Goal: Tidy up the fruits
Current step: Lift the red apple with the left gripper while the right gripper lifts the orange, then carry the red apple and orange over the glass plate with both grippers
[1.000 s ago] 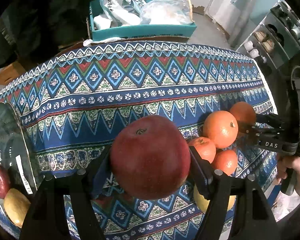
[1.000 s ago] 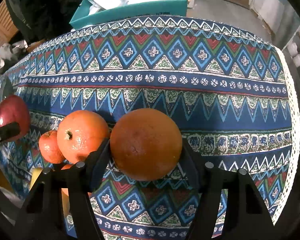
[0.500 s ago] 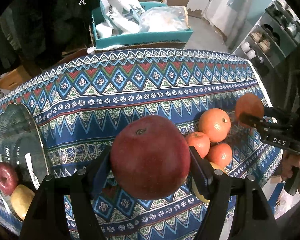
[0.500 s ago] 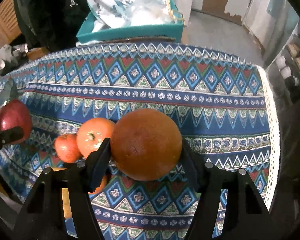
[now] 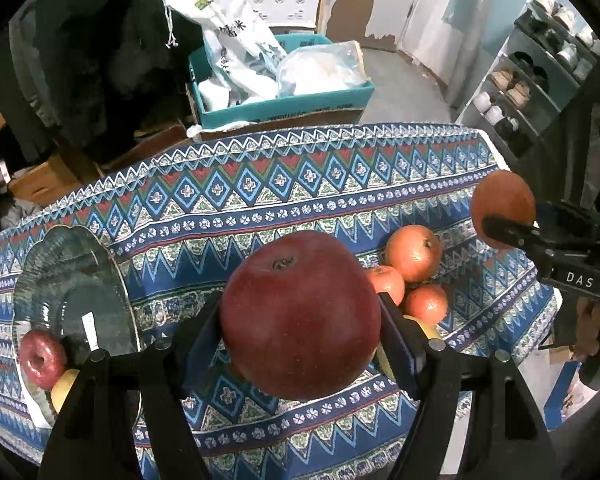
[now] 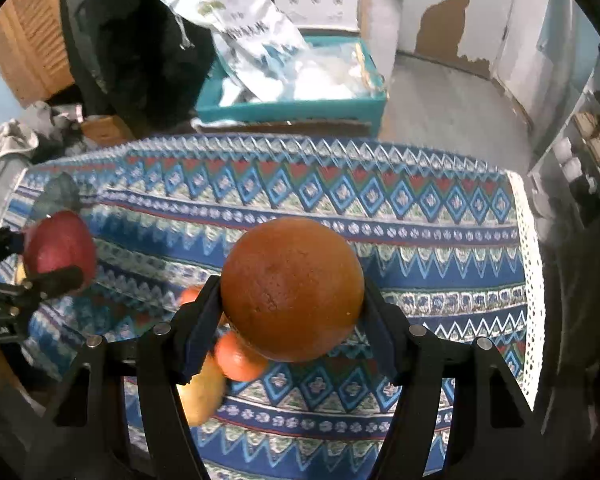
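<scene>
My left gripper [image 5: 300,320] is shut on a large red apple [image 5: 300,314], held well above the patterned tablecloth [image 5: 260,196]. My right gripper [image 6: 292,300] is shut on an orange [image 6: 292,288], also held high; it shows at the right of the left wrist view [image 5: 502,208]. The red apple shows at the left of the right wrist view [image 6: 58,250]. Three oranges [image 5: 414,248] and a yellow fruit [image 6: 200,394] lie together on the cloth. A glass plate [image 5: 72,280] at the left holds a small red apple [image 5: 42,358] and a yellow fruit [image 5: 64,390].
A teal box [image 5: 284,108] with white bags stands on the floor behind the table. A shelf with shoes [image 5: 540,80] is at the right. The table's right edge has white lace trim [image 6: 534,260].
Both grippers have risen away from the table with their fruit; the table looks smaller and more of the room shows. The orange has moved off from the pile.
</scene>
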Demonstrator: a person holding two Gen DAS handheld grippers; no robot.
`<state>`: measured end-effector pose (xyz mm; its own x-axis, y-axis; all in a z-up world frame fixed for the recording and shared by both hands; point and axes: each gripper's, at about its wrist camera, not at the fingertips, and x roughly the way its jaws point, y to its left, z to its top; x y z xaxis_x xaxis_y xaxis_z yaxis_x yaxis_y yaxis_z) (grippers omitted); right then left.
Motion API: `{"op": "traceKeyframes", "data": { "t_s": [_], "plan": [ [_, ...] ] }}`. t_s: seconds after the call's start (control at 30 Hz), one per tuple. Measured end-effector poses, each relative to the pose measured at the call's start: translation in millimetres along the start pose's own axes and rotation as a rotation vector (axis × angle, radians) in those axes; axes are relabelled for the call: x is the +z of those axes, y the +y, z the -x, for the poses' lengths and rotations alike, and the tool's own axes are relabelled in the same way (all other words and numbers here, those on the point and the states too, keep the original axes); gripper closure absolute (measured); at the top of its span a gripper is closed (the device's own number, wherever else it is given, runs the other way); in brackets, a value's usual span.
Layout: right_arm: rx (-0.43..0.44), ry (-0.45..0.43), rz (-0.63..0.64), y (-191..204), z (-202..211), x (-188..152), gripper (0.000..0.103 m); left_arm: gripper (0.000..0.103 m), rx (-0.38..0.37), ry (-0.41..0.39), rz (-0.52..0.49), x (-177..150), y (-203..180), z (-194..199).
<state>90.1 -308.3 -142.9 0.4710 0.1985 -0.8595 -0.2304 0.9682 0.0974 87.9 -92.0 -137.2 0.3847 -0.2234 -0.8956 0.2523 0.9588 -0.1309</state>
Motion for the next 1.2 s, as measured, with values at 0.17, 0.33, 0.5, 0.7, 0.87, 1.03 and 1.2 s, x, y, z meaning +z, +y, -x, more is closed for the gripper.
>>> {"op": "traceKeyframes", "data": {
  "t_s": [0.17,0.33,0.5,0.7,0.87,1.03,1.2],
  "plan": [
    [0.025,-0.038,0.012,14.9,17.7,5.9,0.036,0.028,0.008,-0.025,-0.018,-2.0,-1.0,15.1],
    [0.057,-0.066,0.032,31.6,30.6,11.9,0.036,0.028,0.008,-0.049,-0.03,-3.6,-0.3,30.0],
    [0.079,-0.095,0.06,47.9,40.3,20.0,0.036,0.028,0.021,-0.079,-0.048,-5.0,-0.1,44.1],
    [0.098,-0.116,0.082,64.7,49.9,27.7,0.036,0.028,0.026,-0.1,-0.051,-7.2,4.1,57.5],
    [0.114,-0.132,0.102,79.7,54.2,34.2,0.036,0.028,0.029,-0.115,-0.041,-8.9,11.7,66.2],
    [0.127,-0.141,0.12,93.6,57.1,40.3,0.036,0.028,0.033,-0.131,-0.026,-11.1,20.9,74.7],
    [0.143,-0.148,0.138,107.2,58.8,47.8,0.036,0.028,0.035,-0.146,-0.009,-12.7,33.0,81.4]
  ]
}}
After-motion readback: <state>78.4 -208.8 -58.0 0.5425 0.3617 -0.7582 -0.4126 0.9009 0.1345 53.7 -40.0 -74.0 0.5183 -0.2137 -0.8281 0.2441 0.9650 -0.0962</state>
